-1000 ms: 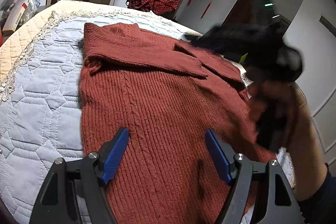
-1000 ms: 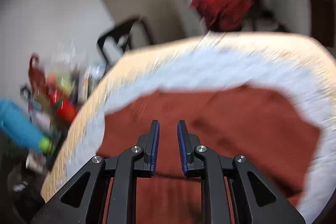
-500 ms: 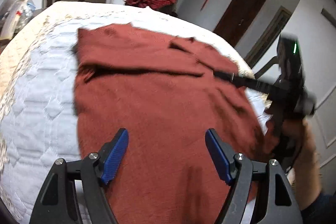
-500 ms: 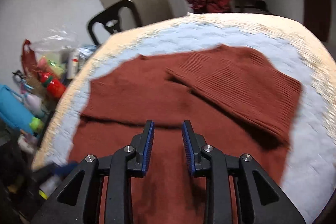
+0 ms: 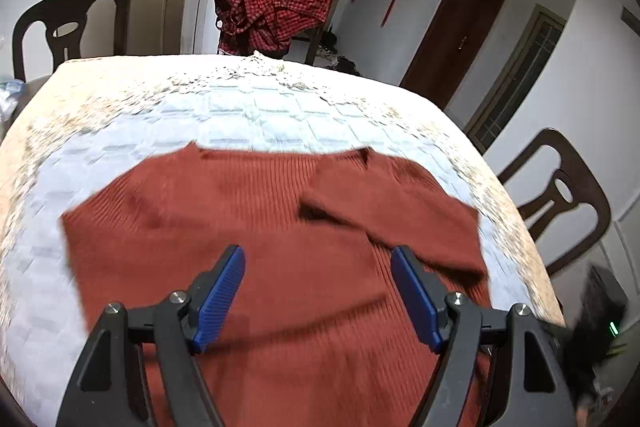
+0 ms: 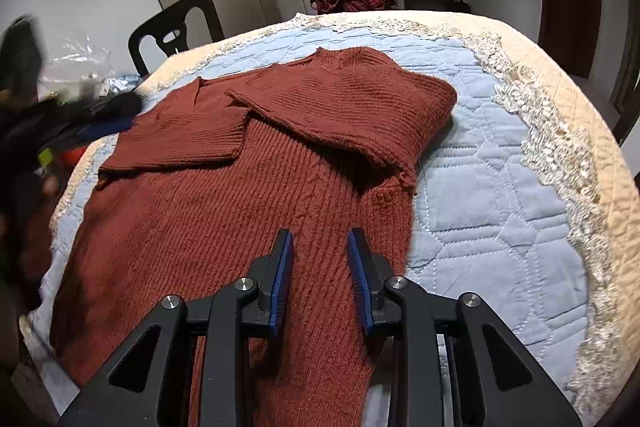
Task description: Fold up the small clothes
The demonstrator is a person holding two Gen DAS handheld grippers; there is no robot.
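Observation:
A rust-red knitted sweater (image 5: 280, 227) lies flat on the quilted table, with both sleeves folded in across its chest. In the right wrist view the left sleeve (image 6: 188, 135) and right sleeve (image 6: 348, 107) overlap near the collar. My left gripper (image 5: 316, 255) hovers over the sweater's body, its jaws wide open and empty. My right gripper (image 6: 320, 235) hangs over the lower right part of the sweater (image 6: 240, 207), its blue pads a narrow gap apart with nothing between them. The other gripper shows only as a dark blur at each view's edge.
A pale blue quilted cover (image 6: 492, 195) with a lace and cream border tops the round table. Dark wooden chairs (image 5: 560, 195) stand around it. A red checked cloth (image 5: 272, 7) hangs beyond the far edge. Bags and bottles (image 6: 76, 67) clutter the left side.
The left gripper has swung sideways, so the sweater now lies across its view, and the right gripper has slid to its lower right edge. The right jaws have parted a little.

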